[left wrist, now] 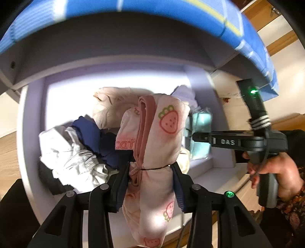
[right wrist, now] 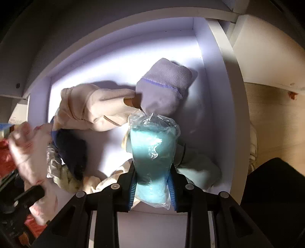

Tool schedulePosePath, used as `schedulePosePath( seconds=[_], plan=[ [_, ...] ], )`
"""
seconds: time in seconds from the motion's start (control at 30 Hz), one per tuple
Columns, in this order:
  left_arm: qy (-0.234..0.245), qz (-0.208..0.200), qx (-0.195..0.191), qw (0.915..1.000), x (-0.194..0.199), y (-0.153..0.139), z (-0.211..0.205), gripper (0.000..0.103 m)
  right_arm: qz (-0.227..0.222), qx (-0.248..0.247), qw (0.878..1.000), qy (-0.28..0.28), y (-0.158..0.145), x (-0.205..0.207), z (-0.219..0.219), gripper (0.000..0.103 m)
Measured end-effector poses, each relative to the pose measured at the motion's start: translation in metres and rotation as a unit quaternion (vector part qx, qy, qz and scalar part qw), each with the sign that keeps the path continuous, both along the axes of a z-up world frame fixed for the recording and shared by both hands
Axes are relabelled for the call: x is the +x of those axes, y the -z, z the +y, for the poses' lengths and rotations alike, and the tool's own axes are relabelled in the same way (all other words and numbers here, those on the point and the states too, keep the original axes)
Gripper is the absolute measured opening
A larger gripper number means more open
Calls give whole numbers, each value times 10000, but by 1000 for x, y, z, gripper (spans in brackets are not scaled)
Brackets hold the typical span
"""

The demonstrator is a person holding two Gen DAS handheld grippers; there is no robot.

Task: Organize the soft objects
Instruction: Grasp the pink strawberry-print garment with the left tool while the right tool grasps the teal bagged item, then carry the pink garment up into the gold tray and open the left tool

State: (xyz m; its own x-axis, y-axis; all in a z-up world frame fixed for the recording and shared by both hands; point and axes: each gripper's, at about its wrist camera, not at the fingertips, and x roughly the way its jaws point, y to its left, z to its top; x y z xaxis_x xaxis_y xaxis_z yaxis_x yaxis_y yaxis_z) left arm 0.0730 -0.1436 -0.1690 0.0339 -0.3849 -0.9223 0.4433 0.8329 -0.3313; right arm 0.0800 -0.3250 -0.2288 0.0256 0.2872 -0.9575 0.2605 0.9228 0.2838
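My left gripper (left wrist: 150,167) is shut on a rolled pink cloth with strawberry prints (left wrist: 162,133), tied with a thin black band and hanging above the white drawer (left wrist: 32,133). In the right wrist view my right gripper (right wrist: 152,169) is shut on a teal cloth roll in clear plastic wrap (right wrist: 150,145), low inside the drawer (right wrist: 219,95). The same teal roll (left wrist: 200,122) shows in the left wrist view, behind the pink cloth. A hand (left wrist: 276,169) holds the right gripper's handle at the right edge.
Loose in the drawer lie a lilac sock (right wrist: 165,84), a beige cloth (right wrist: 95,106), a navy cloth (right wrist: 70,148), a white-grey garment (left wrist: 66,152) and a pale green cloth (right wrist: 200,171). A blue-covered bed edge (left wrist: 133,7) overhangs the drawer. Wooden floor (right wrist: 270,124) lies to the right.
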Motion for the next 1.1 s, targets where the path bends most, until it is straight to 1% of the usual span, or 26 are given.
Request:
schedulePosePath(
  seconds=[0.03, 0.13, 0.23, 0.33, 0.53, 0.6, 0.73, 0.77, 0.93, 1.0, 1.1],
  plan=[
    [-21, -19, -42, 10000, 4, -8, 4, 43, -9, 67, 10000, 53, 1, -4, 2, 30],
    [-76, -91, -197, 9997, -2, -22, 16, 42, -52, 167, 9998, 103, -2, -4, -1, 30],
    [-163, -119, -485, 9986, -3, -50, 26, 42, -147, 283, 9994, 156, -14, -7, -3, 30],
    [-128, -303, -676, 9972, -9, -72, 26, 42, -239, 381, 9988, 196, -26, -9, -5, 30],
    [-119, -591, -882, 9943, -11, -110, 27, 42, -312, 486, 9980, 250, -36, -11, -8, 30],
    [-132, -659, -1025, 9925, -11, -124, 29, 42, -337, 579, 9973, 294, -35, -12, -7, 30],
    [-94, -887, -1284, 9877, -5, -158, 28, 42, -479, 647, 9963, 294, -47, -14, -5, 30],
    [-70, -980, -1398, 9853, -1, -172, 27, 42, -508, 641, 9962, 285, -49, -14, -4, 30],
    [-91, -1325, -1663, 9771, 21, -221, 24, 42, -515, 703, 9956, 354, -53, -16, -6, 30],
    [-174, -1469, -1652, 9751, 39, -239, 24, 42, -535, 757, 9949, 384, -56, -17, -6, 30],
    [-323, -1624, -1489, 9749, 66, -254, 23, 42, -661, 823, 9937, 376, -66, -18, -6, 30]
  ],
)
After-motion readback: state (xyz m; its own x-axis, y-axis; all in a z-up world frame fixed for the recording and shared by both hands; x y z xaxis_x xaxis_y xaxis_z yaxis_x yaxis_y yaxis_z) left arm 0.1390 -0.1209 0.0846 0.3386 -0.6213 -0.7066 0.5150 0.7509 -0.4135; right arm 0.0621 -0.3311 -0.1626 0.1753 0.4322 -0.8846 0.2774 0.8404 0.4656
